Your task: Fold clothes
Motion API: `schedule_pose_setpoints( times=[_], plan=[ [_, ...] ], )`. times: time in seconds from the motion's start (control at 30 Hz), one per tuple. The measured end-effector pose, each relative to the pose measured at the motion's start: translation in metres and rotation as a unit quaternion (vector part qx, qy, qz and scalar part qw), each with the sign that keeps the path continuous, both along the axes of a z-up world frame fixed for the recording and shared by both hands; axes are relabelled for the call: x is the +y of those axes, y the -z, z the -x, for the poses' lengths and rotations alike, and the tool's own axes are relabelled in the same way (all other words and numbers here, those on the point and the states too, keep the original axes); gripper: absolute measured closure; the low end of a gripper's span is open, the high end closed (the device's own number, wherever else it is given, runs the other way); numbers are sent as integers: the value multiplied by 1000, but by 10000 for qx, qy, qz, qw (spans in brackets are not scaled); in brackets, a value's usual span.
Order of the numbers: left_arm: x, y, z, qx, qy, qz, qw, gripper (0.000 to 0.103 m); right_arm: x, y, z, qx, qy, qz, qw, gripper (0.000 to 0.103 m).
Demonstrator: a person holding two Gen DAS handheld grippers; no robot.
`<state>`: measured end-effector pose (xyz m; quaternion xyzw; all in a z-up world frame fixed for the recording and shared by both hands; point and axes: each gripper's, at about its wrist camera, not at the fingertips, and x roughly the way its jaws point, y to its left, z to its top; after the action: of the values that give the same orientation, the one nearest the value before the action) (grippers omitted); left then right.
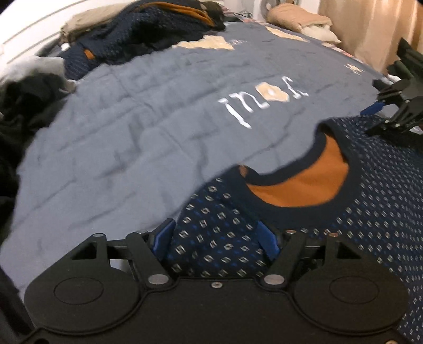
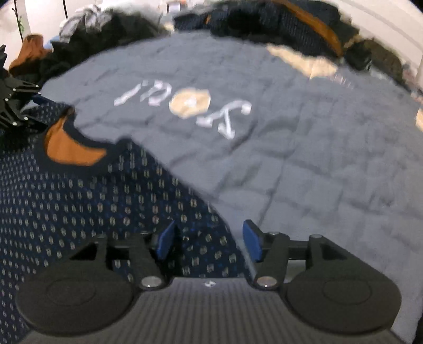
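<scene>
A navy sweater (image 1: 370, 211) with a small repeating pattern lies flat on the bed, its dark collar showing an orange lining (image 1: 304, 185). My left gripper (image 1: 215, 235) stands open over the sweater's shoulder, with fabric lying between the blue pads (image 1: 164, 236) and no pad pressing on it. The right gripper (image 1: 396, 105) shows at the right edge, beyond the collar. In the right wrist view the same sweater (image 2: 66, 198) fills the lower left. My right gripper (image 2: 208, 239) is open over its other shoulder edge. The left gripper (image 2: 15, 105) is at the far left.
A grey-blue quilt (image 1: 132, 132) with white lettering and beige patches covers the bed. Heaped clothes (image 1: 132, 31) lie along its far side, more dark clothes (image 1: 26, 105) at the left. A beige pillow (image 1: 296, 18) and a curtain (image 1: 370, 26) are behind.
</scene>
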<state>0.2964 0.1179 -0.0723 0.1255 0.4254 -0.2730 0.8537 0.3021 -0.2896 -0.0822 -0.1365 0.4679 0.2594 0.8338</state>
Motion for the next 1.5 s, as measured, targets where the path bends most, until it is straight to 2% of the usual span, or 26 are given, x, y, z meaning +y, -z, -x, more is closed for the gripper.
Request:
schedule_pose_setpoints(
  times=[0.03,0.07,0.1,0.13,0.17,0.2,0.3,0.4,0.53,0.6,0.77,0.83,0.9,0.93,1.0,1.03,1.07,1.13,1.27,1.37,1.5],
  plan=[
    [0,2,1,5,17,32,10000,49,-1,4,1,68,23,2,10000,46],
    [1,2,1,-18,-5,68,10000,67,-2,6,3,30,80,-55,9999,46],
    [2,1,1,-42,-28,104,9999,78,-3,7,6,1,156,-126,9998,51],
    [3,1,1,-66,-51,140,9999,93,-4,7,7,8,264,-209,9994,73],
    [3,-1,3,-179,-48,128,9997,94,-4,7,8,54,376,-275,9989,87],
    [2,-3,6,-296,-43,115,9995,94,-3,6,9,46,464,-301,9985,93],
    [0,-8,11,-728,-145,45,9972,96,4,2,16,-236,612,-196,9976,96],
    [0,-14,8,-989,-362,81,9944,97,4,-8,18,-610,914,-226,9937,97],
    [-7,-22,3,-1281,-478,-21,9906,97,-4,-25,8,-973,1342,-422,9853,98],
    [-5,-28,-5,-1429,-682,58,9874,97,-6,-34,2,-1181,1494,-427,9808,98],
    [-9,-35,-30,-1446,-968,126,9847,96,-15,-48,-24,-1495,1935,-617,9677,98],
    [-13,-28,-39,-1278,-1088,64,9858,95,-15,-43,-33,-1553,2026,-676,9645,97],
    [-14,-22,-43,-1160,-1227,-92,9856,86,-9,-26,-46,-1117,1985,-492,9725,95],
    [-13,-20,-42,-1182,-1286,-185,9844,76,-6,-17,-49,-1031,1914,-313,9756,94],
    [-13,-17,-39,-1226,-1405,-372,9818,65,-1,-6,-49,-991,1725,76,9800,91],
    [-8,-21,-34,-1280,-1437,-327,9808,53,-1,-6,-45,-1039,1712,182,9796,87],
    [-3,-25,-29,-1334,-1469,-278,9797,46,-3,-9,-40,-1107,1732,175,9785,85],
    [6,-41,-16,-1429,-1585,-158,9768,46,-9,-22,-30,-1152,1829,72,9763,78],
    [15,-77,20,-1513,-1746,286,9725,46,-19,-59,-1,-1140,1949,-324,9736,74],
    [5,-95,56,-1546,-1794,565,9699,43,-21,-84,38,-1137,2005,-717,9704,71],
    [-8,-106,121,-1517,-1789,984,9671,42,-19,-101,102,-1034,2037,-1185,9663,59]
  ],
)
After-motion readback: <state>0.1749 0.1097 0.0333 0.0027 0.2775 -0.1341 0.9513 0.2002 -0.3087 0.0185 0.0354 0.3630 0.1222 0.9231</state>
